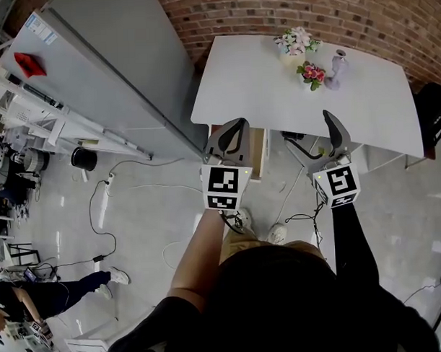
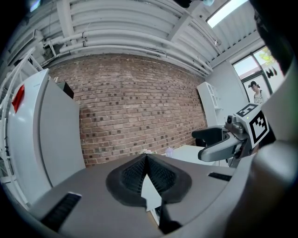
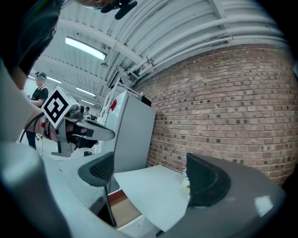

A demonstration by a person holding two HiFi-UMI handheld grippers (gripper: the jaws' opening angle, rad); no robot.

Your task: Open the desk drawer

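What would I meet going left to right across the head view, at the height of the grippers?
black bucket → left gripper → wooden drawer unit under the desk → right gripper

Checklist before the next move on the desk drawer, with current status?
1. Left gripper ready to grasp: not ok, jaws together, empty.
2. Right gripper ready to grasp: ok, jaws apart, empty.
3. Wooden drawer unit under the white rectangular desk in view: ok.
4. Drawer handle located: cannot tell.
5. Contact with the drawer unit: not ok, both grippers apart from it.
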